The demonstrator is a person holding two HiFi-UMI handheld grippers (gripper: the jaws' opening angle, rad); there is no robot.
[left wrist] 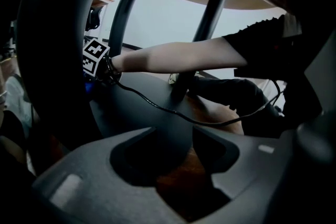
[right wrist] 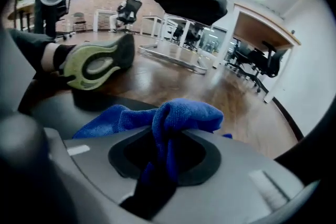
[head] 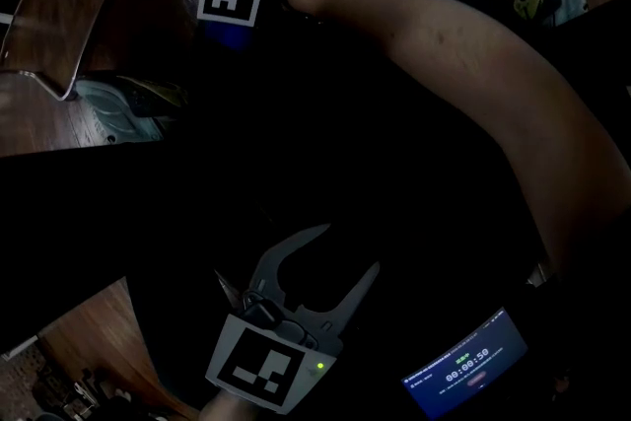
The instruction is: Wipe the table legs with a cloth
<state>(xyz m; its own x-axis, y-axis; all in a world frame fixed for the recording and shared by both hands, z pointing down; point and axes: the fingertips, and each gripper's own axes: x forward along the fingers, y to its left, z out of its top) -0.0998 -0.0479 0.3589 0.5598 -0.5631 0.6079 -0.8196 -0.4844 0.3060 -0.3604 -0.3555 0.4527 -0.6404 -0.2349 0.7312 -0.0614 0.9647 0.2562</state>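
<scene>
Fingers of the right gripper [right wrist: 165,139] are clenched on the cloth [right wrist: 173,115], a blue bunch that spills out ahead of them at 12 o'clock. Those of the left gripper [left wrist: 173,136] stand released, with nothing between them but base and floor beyond.

From the left gripper view, the surface [left wrist: 247,0] shows only its tan underside across the top. Below it lies the dark round base [left wrist: 142,105], and from that base rise two black legs [left wrist: 125,18], one at 11 o'clock and one at 1 o'clock. Each runs upright with a slight bow, so its long axis goes from base up to underside.

A bare arm [left wrist: 173,55] reaches across in front of both legs. The marker cube [left wrist: 95,57] of the right gripper sits at its end, near the foot of the 11 o'clock leg, just off it at 9 o'clock. I cannot tell whether the cloth touches that leg. No leg shows in the right gripper view.

The right hand is clearly the nearer one, while the left hangs well back over the base. By my reading, the coming stroke needs the cloth turned toward 3 o'clock, onto that leg, then drawn along its upright length.

As for writing, the phone [head: 463,372] at 5 o'clock in the head view seems to read 00:00:50. The cube carries only black-and-white squares. No brand can be read on the shoe [right wrist: 97,63].
</scene>
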